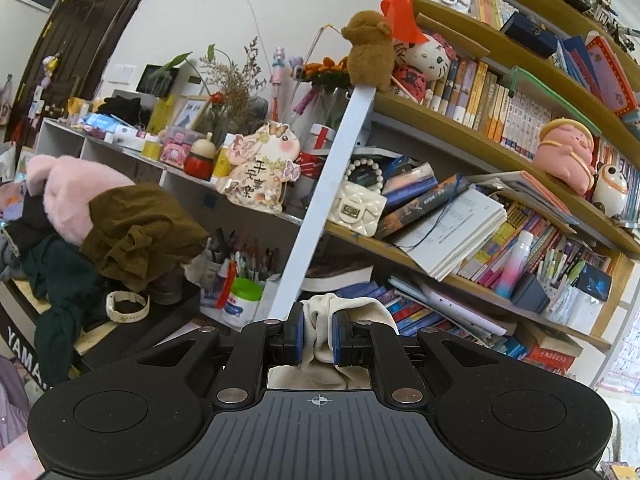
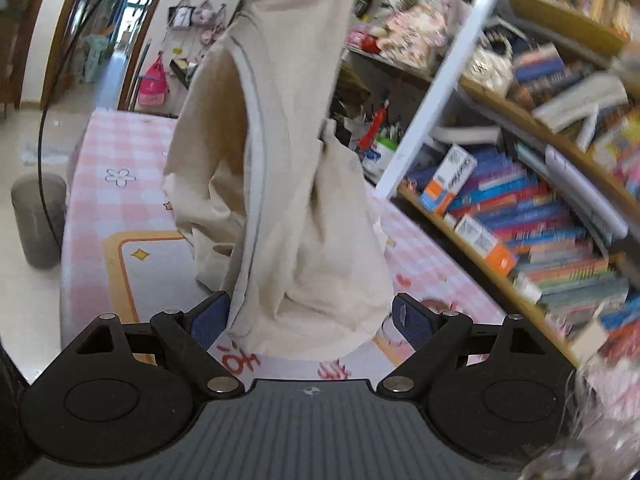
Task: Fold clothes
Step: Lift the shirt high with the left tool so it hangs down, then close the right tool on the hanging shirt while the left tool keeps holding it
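A cream garment (image 2: 280, 160) hangs down from above in the right wrist view, its lower folds resting on the pink checked tablecloth (image 2: 120, 152). My right gripper (image 2: 308, 320) is open, its blue pads (image 2: 208, 322) standing on either side of the garment's lower end. In the left wrist view my left gripper (image 1: 318, 334) is shut on a bunched ribbed edge of the same cream garment (image 1: 320, 316), held up high facing the shelves.
A wooden bookshelf (image 1: 500, 152) packed with books and toys fills the right side. A heap of clothes (image 1: 132, 236) lies on a low shelf at the left. A white post (image 2: 436, 84) stands by the table's far edge. A grey stool (image 2: 38, 216) is on the floor at the left.
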